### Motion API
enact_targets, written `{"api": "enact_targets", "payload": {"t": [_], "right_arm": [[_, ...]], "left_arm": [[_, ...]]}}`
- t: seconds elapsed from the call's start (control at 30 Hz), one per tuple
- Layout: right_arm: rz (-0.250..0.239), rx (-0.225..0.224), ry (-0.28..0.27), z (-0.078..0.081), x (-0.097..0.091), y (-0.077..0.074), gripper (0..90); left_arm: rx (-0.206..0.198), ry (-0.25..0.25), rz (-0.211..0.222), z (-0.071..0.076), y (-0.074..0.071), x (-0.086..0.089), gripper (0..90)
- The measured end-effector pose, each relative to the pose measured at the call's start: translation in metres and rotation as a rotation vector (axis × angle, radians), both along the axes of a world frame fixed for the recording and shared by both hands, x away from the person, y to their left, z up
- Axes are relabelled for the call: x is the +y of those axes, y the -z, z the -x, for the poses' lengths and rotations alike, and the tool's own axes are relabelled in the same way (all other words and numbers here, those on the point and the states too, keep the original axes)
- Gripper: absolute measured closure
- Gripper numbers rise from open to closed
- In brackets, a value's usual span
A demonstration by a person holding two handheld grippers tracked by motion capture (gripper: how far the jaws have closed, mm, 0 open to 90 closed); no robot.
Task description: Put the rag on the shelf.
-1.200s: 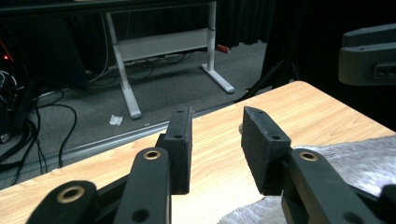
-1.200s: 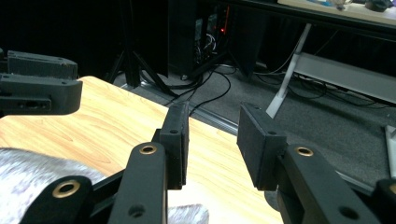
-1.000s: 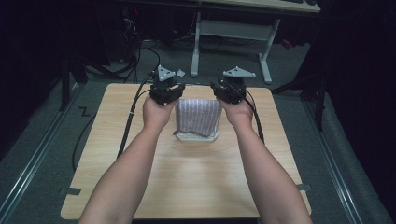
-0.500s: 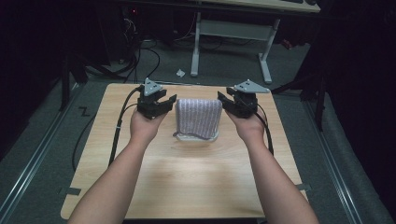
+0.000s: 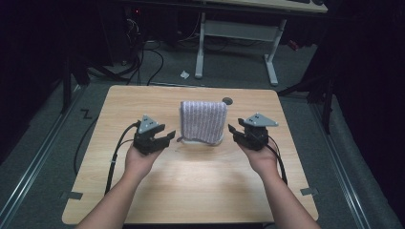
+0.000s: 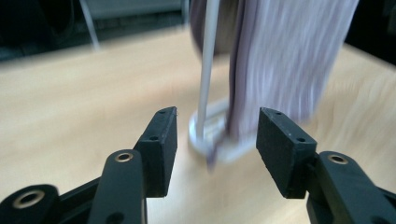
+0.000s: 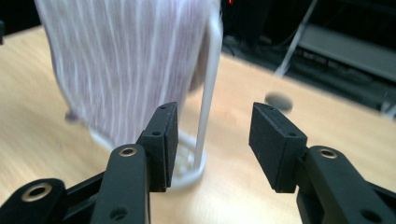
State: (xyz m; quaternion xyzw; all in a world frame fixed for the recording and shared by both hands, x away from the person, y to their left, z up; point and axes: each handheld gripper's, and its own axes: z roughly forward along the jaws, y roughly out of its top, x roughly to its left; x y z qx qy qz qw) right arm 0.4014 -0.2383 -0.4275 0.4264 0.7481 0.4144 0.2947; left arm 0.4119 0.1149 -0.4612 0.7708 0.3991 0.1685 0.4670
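Cloth (image 5: 203,120), draped upright on a white rack (image 6: 205,88), is flanked evenly by the left gripper (image 5: 165,139) and right gripper (image 5: 235,132), both held open and empty.

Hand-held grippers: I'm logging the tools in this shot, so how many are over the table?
2. The left hand-held gripper is left of the striped cloth on its white stand; the right hand-held gripper is right of it. Both are open and empty.
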Motion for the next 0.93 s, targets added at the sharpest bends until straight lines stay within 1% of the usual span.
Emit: {"api": "enact_targets", "payload": {"t": [0.03,0.13,0.17,0.2,0.27,0.3,0.33,0.37,0.4,0.43,0.47,0.5,0.53,0.57,0.6,0.63,0.67,0.7,0.73,0.77,0.8,0.83,0.93], "right_arm": [[0.002,0.009,0.007,0.003,-0.001,0.007,53.1],[0.005,0.039,0.024,0.014,-0.004,0.028,53.5],[-0.001,0.046,0.027,0.019,-0.005,0.034,53.1],[-0.011,0.055,0.030,0.023,-0.006,0.040,52.3],[-0.012,0.066,0.042,0.032,-0.009,0.051,51.4],[-0.012,0.066,0.042,0.032,-0.009,0.051,51.4],[-0.013,0.077,0.049,0.044,-0.013,0.061,50.0],[-0.010,0.078,0.050,0.051,-0.016,0.067,49.2],[-0.008,0.080,0.053,0.060,-0.019,0.072,48.3],[-0.005,0.070,0.057,0.071,-0.023,0.079,48.5],[-0.002,0.068,0.061,0.082,-0.027,0.086,49.9],[-0.002,0.098,0.066,0.089,-0.031,0.089,48.5],[-0.021,0.129,0.067,0.092,-0.034,0.088,46.2],[-0.021,0.129,0.067,0.092,-0.034,0.088,46.2],[-0.032,0.113,0.084,0.098,-0.038,0.087,47.3],[-0.032,0.113,0.084,0.098,-0.038,0.087,47.3],[-0.022,0.109,0.096,0.096,-0.037,0.086,46.6],[-0.020,0.107,0.101,0.096,-0.037,0.086,46.6],[-0.022,0.108,0.103,0.095,-0.036,0.086,46.6],[-0.022,0.110,0.097,0.094,-0.034,0.087,46.6],[-0.013,0.108,0.089,0.094,-0.033,0.088,46.6],[-0.003,0.108,0.084,0.094,-0.032,0.088,46.6],[0.001,0.108,0.081,0.094,-0.031,0.089,46.1]], "left_arm": [[0.026,0.005,-0.006,0.004,0.008,0.002,46.8],[0.044,0.012,-0.038,0.019,0.026,0.007,46.5],[0.044,0.012,-0.038,0.019,0.026,0.007,46.5],[0.058,0.018,-0.046,0.030,0.036,0.011,46.4],[0.070,0.024,-0.051,0.041,0.043,0.017,46.1],[0.070,0.024,-0.051,0.041,0.043,0.017,45.9],[0.107,0.018,-0.034,0.058,0.048,0.024,46.1],[0.103,0.023,0.021,0.071,0.051,0.031,45.9],[0.089,0.020,0.072,0.085,0.057,0.037,45.5],[0.122,-0.010,0.070,0.093,0.060,0.039,47.6],[0.170,0.010,0.052,0.094,0.060,0.038,48.8],[0.144,0.036,0.061,0.097,0.059,0.037,45.9],[0.108,0.036,0.048,0.099,0.059,0.036,45.8],[0.108,0.036,0.048,0.099,0.059,0.036,45.8],[0.106,0.024,0.008,0.097,0.059,0.034,45.8],[0.107,0.008,-0.009,0.095,0.060,0.032,45.8],[0.125,0.026,0.031,0.092,0.062,0.028,45.9],[0.118,0.038,0.016,0.091,0.062,0.026,45.7],[0.102,0.043,-0.007,0.091,0.062,0.024,45.6],[0.092,0.047,-0.027,0.091,0.062,0.023,45.6],[0.092,0.047,-0.027,0.091,0.062,0.023,45.6],[0.098,0.045,-0.015,0.091,0.062,0.023,45.6],[0.103,0.044,-0.009,0.090,0.063,0.025,44.6]]}}
